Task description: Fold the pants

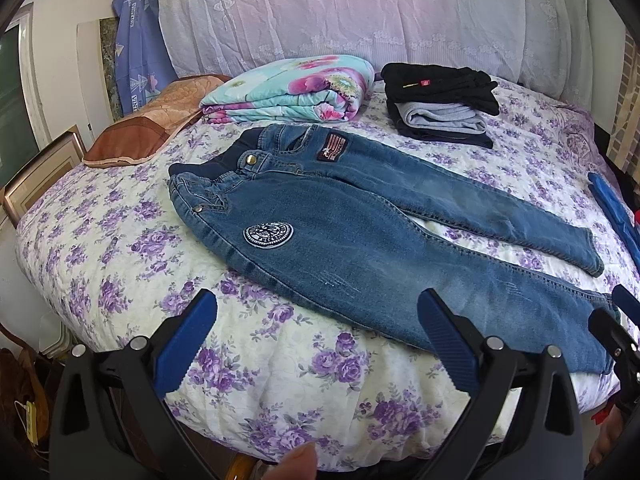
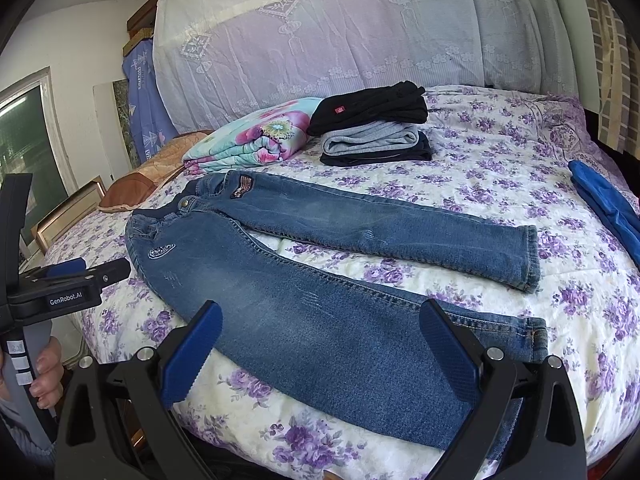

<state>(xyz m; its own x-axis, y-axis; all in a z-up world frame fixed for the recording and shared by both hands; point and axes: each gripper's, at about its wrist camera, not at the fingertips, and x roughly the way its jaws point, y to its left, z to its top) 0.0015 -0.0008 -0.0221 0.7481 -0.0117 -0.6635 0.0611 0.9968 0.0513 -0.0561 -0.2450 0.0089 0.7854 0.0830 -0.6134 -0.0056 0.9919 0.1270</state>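
A pair of blue jeans (image 1: 360, 240) lies flat and spread on the floral bedspread (image 1: 100, 248), waistband to the left, both legs running right. It also shows in the right wrist view (image 2: 320, 312). My left gripper (image 1: 316, 304) is open and empty, hovering above the bed's near edge just short of the near leg. My right gripper (image 2: 320, 320) is open and empty over the near leg, toward its cuff. The left gripper also shows from the side in the right wrist view (image 2: 100, 272).
A stack of folded dark and grey clothes (image 1: 440, 100) sits at the back of the bed, also in the right wrist view (image 2: 372, 128). A folded flowered quilt (image 1: 288, 88) and a brown pillow (image 1: 140, 132) lie at back left. A blue cloth (image 2: 608, 204) lies at the right edge.
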